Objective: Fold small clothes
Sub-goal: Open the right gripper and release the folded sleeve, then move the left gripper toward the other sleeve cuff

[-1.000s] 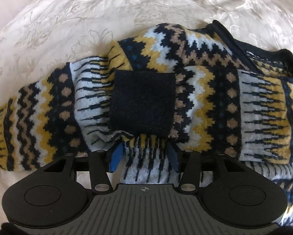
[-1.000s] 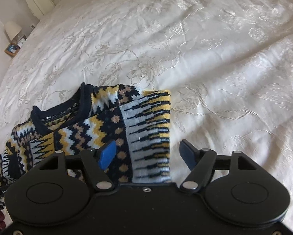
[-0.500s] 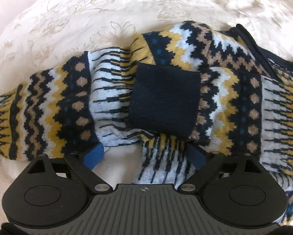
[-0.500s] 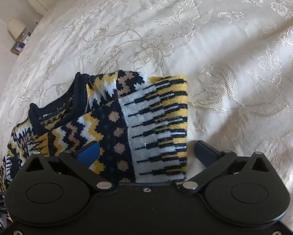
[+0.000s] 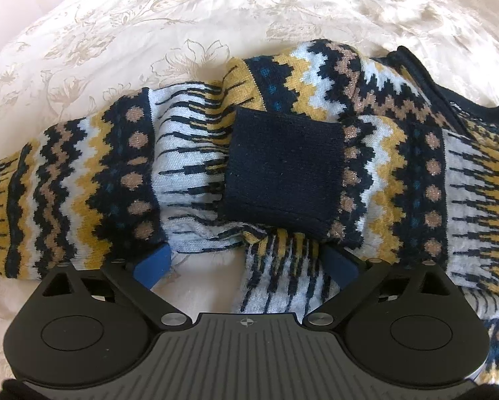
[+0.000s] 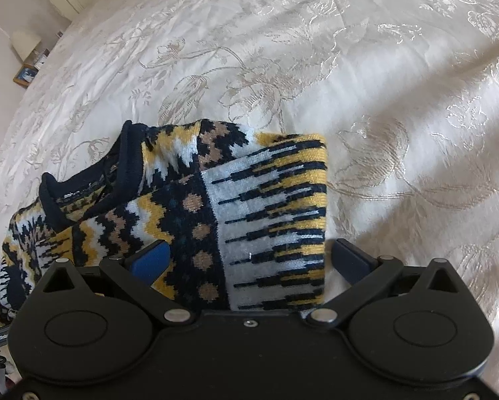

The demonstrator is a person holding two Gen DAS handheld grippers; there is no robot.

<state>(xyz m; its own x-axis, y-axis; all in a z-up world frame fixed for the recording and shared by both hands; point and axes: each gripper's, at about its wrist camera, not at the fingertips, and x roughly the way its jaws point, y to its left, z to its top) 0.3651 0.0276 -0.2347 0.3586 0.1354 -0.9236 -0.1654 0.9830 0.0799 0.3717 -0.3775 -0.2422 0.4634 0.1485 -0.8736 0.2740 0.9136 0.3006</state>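
Patterned navy, yellow and white knit sweater [image 5: 399, 173] lies on the cream embroidered bedspread [image 6: 399, 100], bare bedspread beyond its folded right edge. Left tool [image 5: 246, 266] has just spread wide, gripping nothing; right tool [image 6: 249, 260] gapes, straddling that edge.

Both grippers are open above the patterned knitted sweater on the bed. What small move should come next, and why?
Probably lift both away. The left gripper and right gripper have just opened wide and grip nothing. The navy, yellow and white patterned knitted sweater lies on the cream embroidered bedspread, its dark navy cuff folded across the body, so this fold looks finished.
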